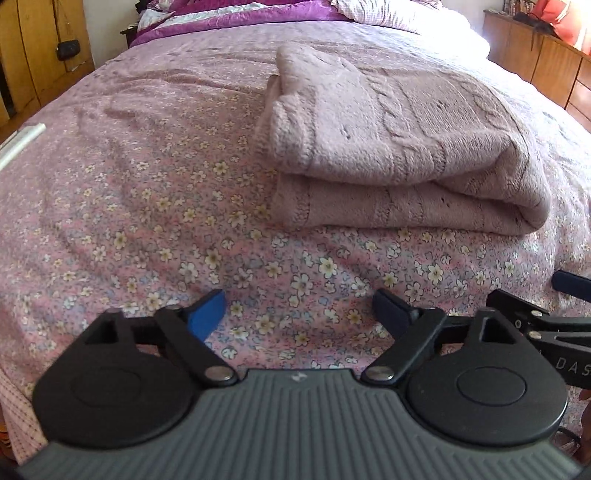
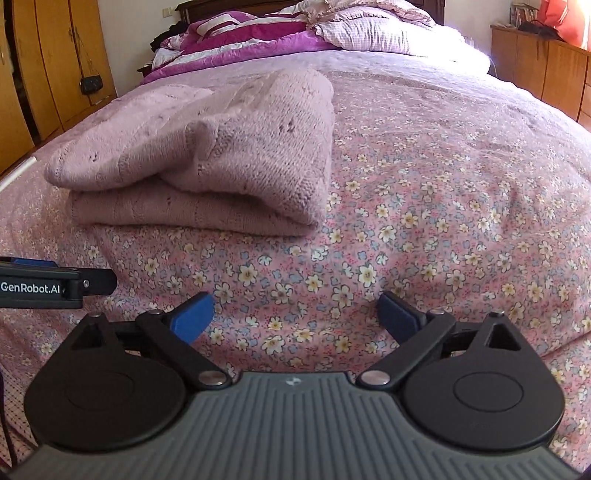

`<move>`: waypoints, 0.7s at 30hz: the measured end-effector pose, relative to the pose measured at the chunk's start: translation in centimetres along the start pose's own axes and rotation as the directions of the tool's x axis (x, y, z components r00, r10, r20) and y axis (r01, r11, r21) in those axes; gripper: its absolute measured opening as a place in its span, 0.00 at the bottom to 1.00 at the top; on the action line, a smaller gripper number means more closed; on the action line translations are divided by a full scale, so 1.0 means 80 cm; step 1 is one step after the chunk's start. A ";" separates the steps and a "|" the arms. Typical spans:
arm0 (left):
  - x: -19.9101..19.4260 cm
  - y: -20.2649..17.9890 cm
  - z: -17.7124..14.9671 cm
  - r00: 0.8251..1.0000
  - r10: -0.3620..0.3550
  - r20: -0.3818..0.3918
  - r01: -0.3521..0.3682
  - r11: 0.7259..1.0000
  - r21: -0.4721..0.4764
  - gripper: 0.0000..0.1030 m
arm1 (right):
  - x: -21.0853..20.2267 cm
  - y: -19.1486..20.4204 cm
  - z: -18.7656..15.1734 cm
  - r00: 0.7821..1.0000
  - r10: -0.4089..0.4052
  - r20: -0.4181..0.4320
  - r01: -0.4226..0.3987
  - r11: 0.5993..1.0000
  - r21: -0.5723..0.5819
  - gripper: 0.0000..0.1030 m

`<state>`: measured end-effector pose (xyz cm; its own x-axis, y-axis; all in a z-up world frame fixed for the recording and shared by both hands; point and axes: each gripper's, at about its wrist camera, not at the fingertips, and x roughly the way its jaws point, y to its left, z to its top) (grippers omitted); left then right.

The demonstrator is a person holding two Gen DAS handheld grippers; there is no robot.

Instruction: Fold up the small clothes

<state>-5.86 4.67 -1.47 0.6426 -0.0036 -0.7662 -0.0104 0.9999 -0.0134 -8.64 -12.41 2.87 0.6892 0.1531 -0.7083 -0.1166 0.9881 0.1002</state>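
Sweater (image 1: pixel 399 147) — dusty pink cable knit, folded into a thick bundle, lying on floral bedspread (image 1: pixel 155 221) ahead of both tools; right of centre in left wrist view, left of centre in right wrist view (image 2: pixel 207 155). One folded flap resting on top of lower layers.

Left gripper (image 1: pixel 299 314) held low over bedspread, blue-padded fingers (image 1: pixel 207 314) spread wide, nothing between them, well short of sweater. Right gripper (image 2: pixel 295 314) likewise splayed apart and empty, just beside the left; its arm seen at right edge of left wrist view, lettering there only partly readable: "DAS".

Readable on side of left tool in right wrist view: "GenRobot.AI" (image 2: pixel 31 288), white on black.

Bedspread pink with small cream and blue flowers, slightly rumpled. Purple quilt (image 2: pixel 258 48) and checked pillow (image 2: pixel 373 35) bunched at head of bed. Wooden wardrobe (image 2: pixel 62 66) at left with small black pouch (image 2: pixel 90 83) hanging on a cord. Wooden dresser (image 2: pixel 546 70) at right, strong daylight washing over that side.
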 end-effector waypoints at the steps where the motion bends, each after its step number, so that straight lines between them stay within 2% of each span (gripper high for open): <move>1: 0.001 -0.002 -0.001 1.000 0.005 0.002 -0.005 1.000 0.007 0.91 | 0.001 -0.001 0.000 1.000 0.002 0.000 -0.002 1.000 0.002 0.98; 6: 0.006 -0.004 -0.001 1.000 0.015 -0.009 -0.015 1.000 0.008 0.98 | 0.004 -0.002 -0.001 1.000 0.010 0.003 -0.010 1.000 0.005 1.00; 21: 0.004 -0.009 -0.007 1.000 0.028 -0.004 -0.028 1.000 -0.005 0.99 | 0.009 -0.005 0.000 1.000 0.018 0.006 -0.018 1.000 0.013 1.00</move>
<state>-6.03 3.96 -2.07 0.6393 0.0246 -0.7686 -0.0323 0.9995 0.0052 -8.12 -12.67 2.30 0.6909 0.1712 -0.7024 -0.1199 0.9852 0.1222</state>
